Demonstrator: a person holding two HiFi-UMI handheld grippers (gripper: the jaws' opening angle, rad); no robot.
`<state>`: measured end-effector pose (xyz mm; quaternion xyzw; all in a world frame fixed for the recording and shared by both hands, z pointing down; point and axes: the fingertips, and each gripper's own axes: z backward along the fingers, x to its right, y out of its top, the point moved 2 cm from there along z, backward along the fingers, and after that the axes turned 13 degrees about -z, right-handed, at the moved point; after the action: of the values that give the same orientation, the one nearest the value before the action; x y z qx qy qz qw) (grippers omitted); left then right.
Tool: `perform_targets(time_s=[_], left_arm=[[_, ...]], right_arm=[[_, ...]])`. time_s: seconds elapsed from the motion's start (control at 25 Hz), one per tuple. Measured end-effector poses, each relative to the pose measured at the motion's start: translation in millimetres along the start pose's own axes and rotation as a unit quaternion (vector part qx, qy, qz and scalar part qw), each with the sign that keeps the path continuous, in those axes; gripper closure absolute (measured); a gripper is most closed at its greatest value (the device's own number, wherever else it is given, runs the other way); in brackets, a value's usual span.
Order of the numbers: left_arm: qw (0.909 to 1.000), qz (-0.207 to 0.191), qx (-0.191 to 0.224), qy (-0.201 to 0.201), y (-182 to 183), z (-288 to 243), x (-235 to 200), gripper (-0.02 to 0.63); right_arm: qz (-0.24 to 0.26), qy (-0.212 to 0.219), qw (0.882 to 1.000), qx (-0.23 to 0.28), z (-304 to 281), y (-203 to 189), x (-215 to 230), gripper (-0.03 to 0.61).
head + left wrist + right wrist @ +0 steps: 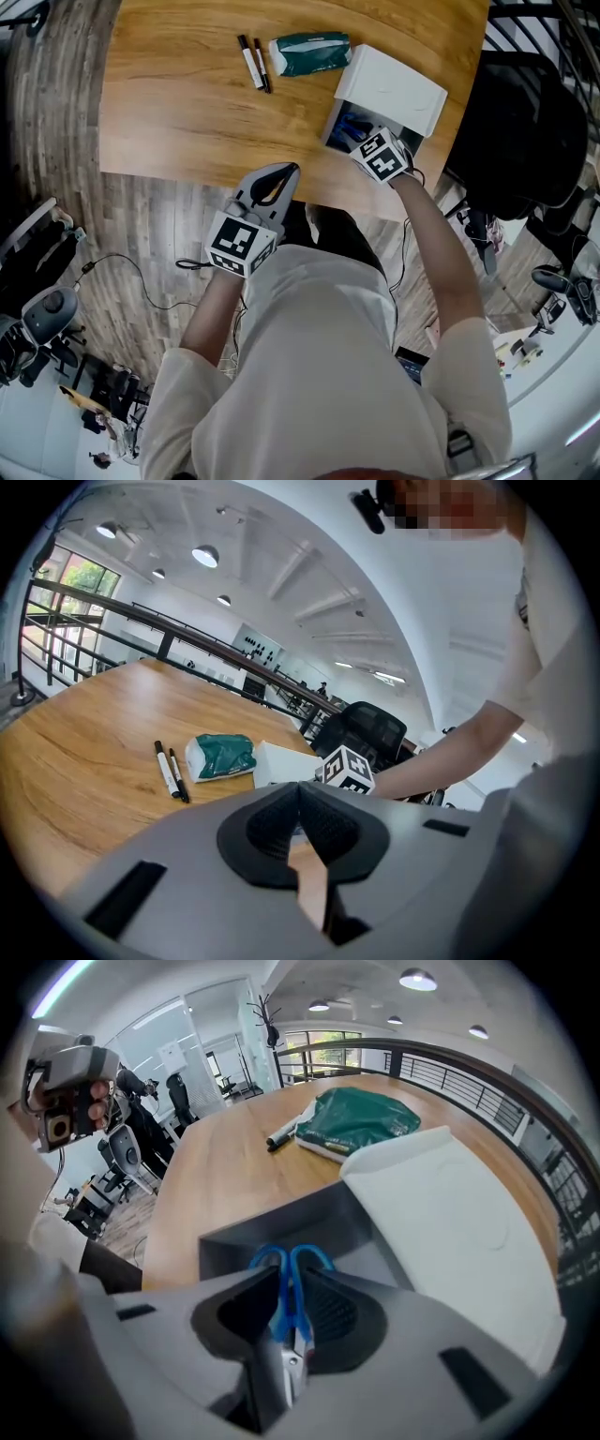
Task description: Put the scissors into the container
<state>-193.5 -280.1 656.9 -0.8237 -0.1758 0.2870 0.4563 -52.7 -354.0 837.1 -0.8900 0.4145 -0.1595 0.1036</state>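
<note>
R gripper (292,1302) is clamped on the scissors (284,1274) near the pivot, blue handles pointing fwd into the open container (272,1227) by the tabletop's (187,103) near right corner. L gripper (302,810) is closed & empty at the near edge. To do it well, lower till the handles sit well inside the walls, stay clear of the lid (450,1222), then release w/o dragging the scissors back out.

One bench (178,117) carries two pens (250,62), one green packet (309,52), one white container (394,86) and one scissors (284,1283), plus one left claw (291,171) and one right claw (359,137).
</note>
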Motion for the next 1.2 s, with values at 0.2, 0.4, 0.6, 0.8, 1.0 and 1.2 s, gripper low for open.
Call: perform_targets(time_s=[0.2,0.4,0.6,0.8,1.0,1.2], left_arm=[[1.0,0.003,-0.002,0.004,-2.6,2.2,-6.4,0.62],[1.0,0.0,-0.004,0.002,-0.9,3.4,-7.4,0.62],[0.9999,-0.013,-0.002,0.0,3.9,2.4,2.0,0.62],[0.9997,-0.023,0.002,0.002,9.9,9.0,29.1,0.62],[0.9996,-0.025,0.003,0.011,8.9,22.8,66.4,0.62],[0.9987,-0.047,0.007,0.019,9.2,37.5,100.7,0.62]], right_arm=[[-0.004,0.004,1.0,-0.009,-4.8,-2.5,0.3,0.465],[-0.013,0.006,1.0,0.004,3.2,1.5,-2.1,0.465],[-0.024,0.001,0.999,0.038,23.2,5.3,-5.4,0.465],[-0.044,0.0,0.996,0.078,60.0,1.6,-12.4,0.476],[-0.073,-0.003,0.99,0.122,107.9,-16.3,-21.3,0.508],[-0.099,-0.021,0.978,0.183,162.7,-39.5,-29.2,0.537]])
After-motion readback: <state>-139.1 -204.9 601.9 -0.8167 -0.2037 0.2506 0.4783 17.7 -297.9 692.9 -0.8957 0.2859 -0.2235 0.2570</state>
